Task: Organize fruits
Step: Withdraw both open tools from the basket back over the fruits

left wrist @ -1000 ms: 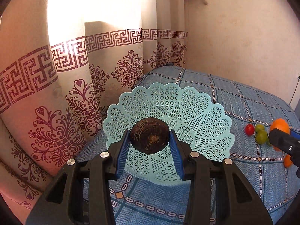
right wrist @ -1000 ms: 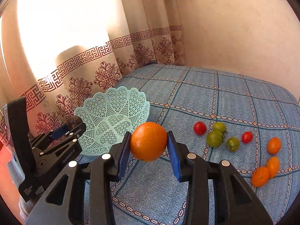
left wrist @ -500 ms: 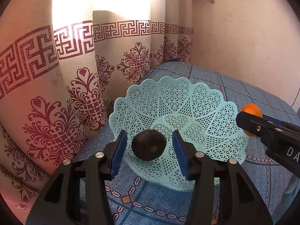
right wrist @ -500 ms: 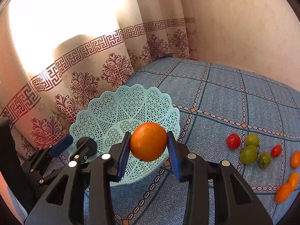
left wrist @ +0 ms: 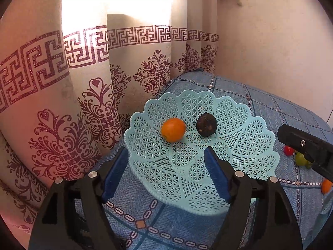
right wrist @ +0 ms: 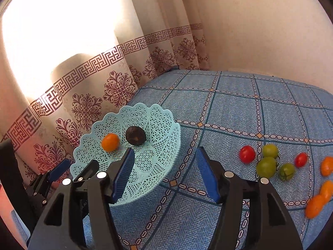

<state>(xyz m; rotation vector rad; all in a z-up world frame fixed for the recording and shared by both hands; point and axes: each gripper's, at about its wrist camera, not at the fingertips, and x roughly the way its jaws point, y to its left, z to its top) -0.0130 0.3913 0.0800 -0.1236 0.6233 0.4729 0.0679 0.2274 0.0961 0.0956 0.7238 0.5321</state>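
Both claws, the left gripper [left wrist: 164, 173] and right gripper [right wrist: 164, 174], hung empty with jaws apart over the blue checked bedspread [right wrist: 239, 108] near the turquoise lattice basket [right wrist: 160, 166], which held an orange [right wrist: 110, 142] and a dark fruit [right wrist: 135, 135] (tomatoes [right wrist: 266, 166] remained outside).
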